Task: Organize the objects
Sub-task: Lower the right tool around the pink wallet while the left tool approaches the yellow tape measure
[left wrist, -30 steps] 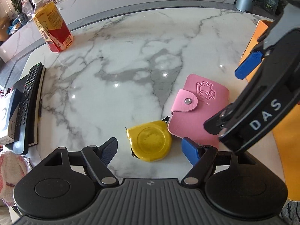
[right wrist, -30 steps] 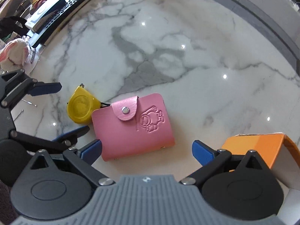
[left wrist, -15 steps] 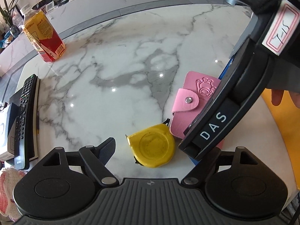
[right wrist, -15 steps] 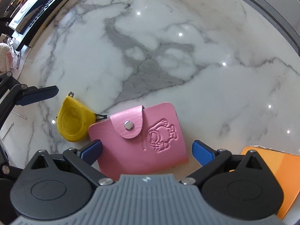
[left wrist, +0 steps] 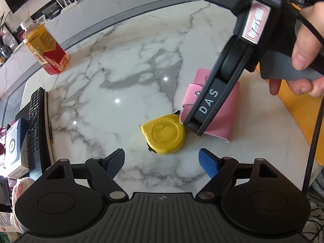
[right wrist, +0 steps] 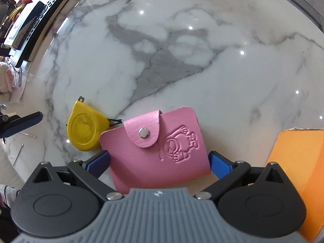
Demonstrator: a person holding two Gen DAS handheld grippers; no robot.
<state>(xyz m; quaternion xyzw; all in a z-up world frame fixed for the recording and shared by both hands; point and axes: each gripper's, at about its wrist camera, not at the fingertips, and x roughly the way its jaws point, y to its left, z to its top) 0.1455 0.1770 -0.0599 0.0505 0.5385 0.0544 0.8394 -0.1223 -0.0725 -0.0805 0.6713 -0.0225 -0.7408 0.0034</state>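
A pink snap wallet (right wrist: pixel 154 151) lies flat on the marble table (right wrist: pixel 182 70), touching a yellow tape measure (right wrist: pixel 86 130) on its left. My right gripper (right wrist: pixel 159 160) points straight down over the wallet. It is open, one blue finger (right wrist: pixel 99 162) at each side edge of the wallet. In the left wrist view the right gripper's black body (left wrist: pixel 210 101) covers the middle of the wallet (left wrist: pixel 220 121). My left gripper (left wrist: pixel 161 158) is open just short of the tape measure (left wrist: pixel 164 134), with nothing between its fingers.
A person's hand (left wrist: pixel 303 46) holds the right gripper's handle. An orange box (right wrist: pixel 297 172) lies right of the wallet. A yellow and red drink bottle (left wrist: pixel 45 49) stands far left. A black remote (left wrist: pixel 35 125) and a white box (left wrist: pixel 14 143) lie at the left edge.
The right gripper came down over the pink wallet, which now sits between its fingers. The left gripper drew back a little, so the tape measure lies ahead of its fingertips.
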